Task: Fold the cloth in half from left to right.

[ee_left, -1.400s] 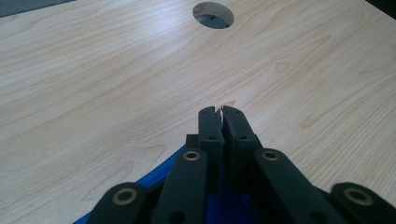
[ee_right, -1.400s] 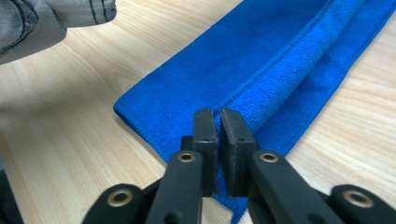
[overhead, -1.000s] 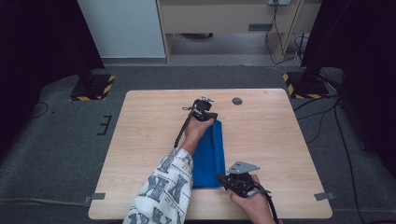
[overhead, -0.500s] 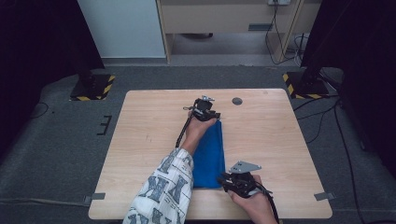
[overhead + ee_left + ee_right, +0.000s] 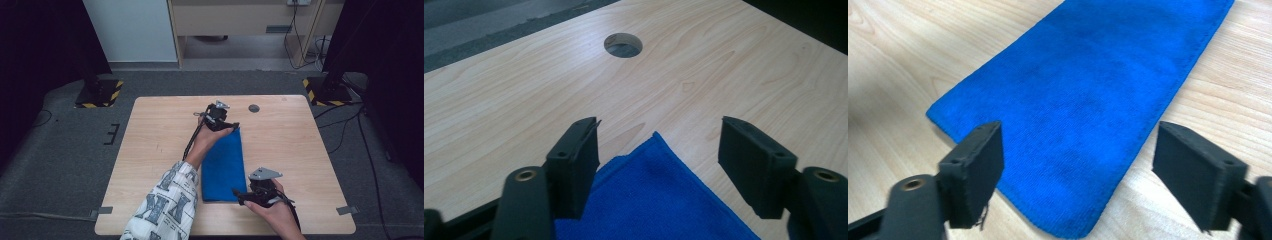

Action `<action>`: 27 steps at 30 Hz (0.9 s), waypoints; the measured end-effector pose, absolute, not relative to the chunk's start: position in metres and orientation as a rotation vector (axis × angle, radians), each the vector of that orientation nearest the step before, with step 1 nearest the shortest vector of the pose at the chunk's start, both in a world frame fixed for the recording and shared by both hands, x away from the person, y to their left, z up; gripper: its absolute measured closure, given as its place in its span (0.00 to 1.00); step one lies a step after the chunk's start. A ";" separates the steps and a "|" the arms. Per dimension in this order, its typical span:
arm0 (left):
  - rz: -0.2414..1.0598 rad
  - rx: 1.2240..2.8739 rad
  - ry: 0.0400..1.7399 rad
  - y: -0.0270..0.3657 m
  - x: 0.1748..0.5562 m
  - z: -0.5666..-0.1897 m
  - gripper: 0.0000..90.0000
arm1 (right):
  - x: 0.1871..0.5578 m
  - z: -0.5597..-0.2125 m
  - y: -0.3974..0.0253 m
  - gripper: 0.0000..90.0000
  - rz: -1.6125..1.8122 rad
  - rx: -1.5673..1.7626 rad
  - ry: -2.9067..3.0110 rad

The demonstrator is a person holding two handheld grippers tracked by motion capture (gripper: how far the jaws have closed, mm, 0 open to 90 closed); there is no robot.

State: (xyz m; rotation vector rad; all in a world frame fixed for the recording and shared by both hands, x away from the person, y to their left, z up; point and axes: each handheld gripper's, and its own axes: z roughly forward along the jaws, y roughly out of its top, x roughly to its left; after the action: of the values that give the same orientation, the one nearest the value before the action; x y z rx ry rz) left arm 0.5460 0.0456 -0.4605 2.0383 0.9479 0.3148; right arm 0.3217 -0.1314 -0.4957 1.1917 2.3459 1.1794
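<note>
A blue cloth [image 5: 222,167], folded into a long strip, lies flat on the wooden table [image 5: 150,150], running from far to near. My left gripper [image 5: 231,125] hovers open at its far end, and the far corner of the cloth [image 5: 659,195] sits between the jaws of the left gripper [image 5: 659,132]. My right gripper [image 5: 240,195] is open at the near right corner. In the right gripper view the cloth [image 5: 1088,95] stretches away between the spread jaws of the right gripper [image 5: 1080,137], which hold nothing.
A round cable hole [image 5: 254,108] [image 5: 623,45] is in the table just beyond the cloth. Black stands with yellow-striped feet [image 5: 97,95] [image 5: 327,90] flank the table's far corners. Bare wood lies left and right of the cloth.
The right gripper has shifted slightly toward the table's front edge by the cloth's near corner. The left gripper and the cloth look unmoved.
</note>
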 end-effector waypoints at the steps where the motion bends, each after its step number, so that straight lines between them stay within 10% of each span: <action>1: 0.305 2.037 0.944 0.046 0.545 -0.459 0.32 | 0.323 -0.496 -0.132 0.20 1.177 1.188 2.346; 27: 0.348 2.102 0.897 0.097 0.498 -0.452 0.12 | 0.362 -0.492 -0.141 0.13 1.132 1.178 2.371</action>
State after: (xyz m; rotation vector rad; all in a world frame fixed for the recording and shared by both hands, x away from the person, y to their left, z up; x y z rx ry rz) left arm 0.4983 0.0970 -0.4518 2.1016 0.8971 0.3481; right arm 0.3619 -0.1406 -0.4915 1.1781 2.3706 1.1315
